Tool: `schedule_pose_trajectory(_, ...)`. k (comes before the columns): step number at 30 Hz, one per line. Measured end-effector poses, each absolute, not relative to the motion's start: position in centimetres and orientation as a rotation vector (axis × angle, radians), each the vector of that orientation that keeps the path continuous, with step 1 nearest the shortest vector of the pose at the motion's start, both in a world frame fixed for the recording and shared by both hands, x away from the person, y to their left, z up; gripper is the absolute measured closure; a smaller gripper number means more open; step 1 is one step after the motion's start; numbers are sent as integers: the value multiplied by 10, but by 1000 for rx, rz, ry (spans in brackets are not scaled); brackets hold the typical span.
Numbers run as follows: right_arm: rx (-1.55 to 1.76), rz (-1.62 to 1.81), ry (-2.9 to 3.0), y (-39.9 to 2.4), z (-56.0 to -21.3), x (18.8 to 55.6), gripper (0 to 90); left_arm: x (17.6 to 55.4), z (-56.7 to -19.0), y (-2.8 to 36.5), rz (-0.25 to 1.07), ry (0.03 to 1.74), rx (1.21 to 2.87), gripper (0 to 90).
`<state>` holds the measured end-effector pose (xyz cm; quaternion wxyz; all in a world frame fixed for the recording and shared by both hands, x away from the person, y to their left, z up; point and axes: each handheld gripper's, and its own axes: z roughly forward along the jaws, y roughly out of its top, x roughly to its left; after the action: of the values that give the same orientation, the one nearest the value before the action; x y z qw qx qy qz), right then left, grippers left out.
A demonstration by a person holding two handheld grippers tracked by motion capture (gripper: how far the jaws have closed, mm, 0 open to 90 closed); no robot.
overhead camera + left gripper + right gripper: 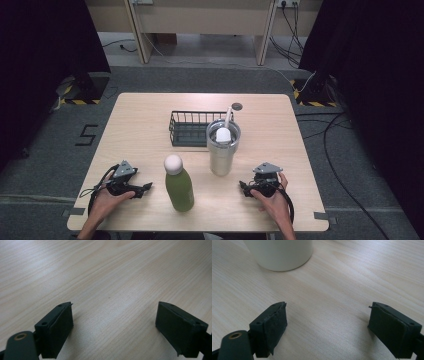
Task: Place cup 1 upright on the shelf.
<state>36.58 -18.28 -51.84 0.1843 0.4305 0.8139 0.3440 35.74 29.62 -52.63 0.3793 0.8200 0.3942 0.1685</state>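
Black screw-holed jaws, trailing black cables

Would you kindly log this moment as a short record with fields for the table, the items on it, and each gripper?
surface: light wooden table
green bottle: upright, white cap, near edge, between the two grippers
steel tumbler: upright, white straw and a white object inside, right of the bottle
wire basket: black, behind bottle and tumbler
left gripper: jaws open, holding nothing, resting low at the table
right gripper: jaws open, holding nothing, tumbler base ahead of it
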Motion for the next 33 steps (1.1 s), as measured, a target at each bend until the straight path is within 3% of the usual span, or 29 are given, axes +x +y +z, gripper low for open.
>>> schedule_pose_trajectory(33, 979, 1255, 2175, -153, -489, 360, 161, 358, -526, 296, 433, 1012, 2092, 135)
